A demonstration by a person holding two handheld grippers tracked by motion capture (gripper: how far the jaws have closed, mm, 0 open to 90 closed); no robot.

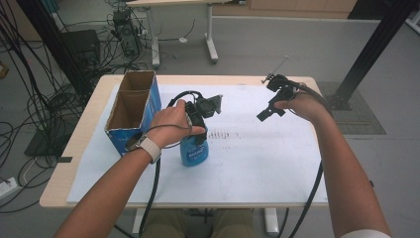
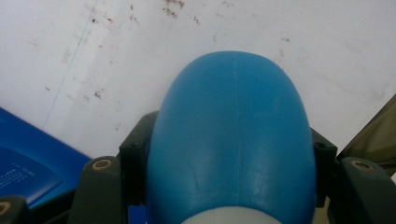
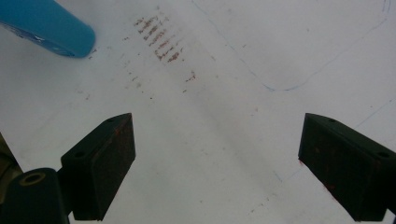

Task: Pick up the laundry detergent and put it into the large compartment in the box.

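Observation:
A blue plastic bottle (image 1: 194, 151) stands upright on the white sheet (image 1: 262, 153), left of the middle. My left gripper (image 1: 196, 133) comes down on it from above and is shut on its upper part. In the left gripper view the bottle (image 2: 231, 130) bulges between the two black pads (image 2: 136, 156), which press on its sides. My right gripper (image 1: 270, 97) hovers over the far right of the sheet. Its jaws stand wide apart with nothing between them (image 3: 217, 158), and bare sheet lies below. The bottle's base (image 3: 46, 25) shows at that view's top left.
An open blue cardboard box (image 1: 131, 111) with two compartments stands at the table's left, close beside the bottle and my left hand; its side (image 2: 28, 161) shows in the left gripper view. Brown smudges (image 1: 223, 134) mark the sheet's middle. Cables and a black post (image 1: 369, 54) stand beyond the table.

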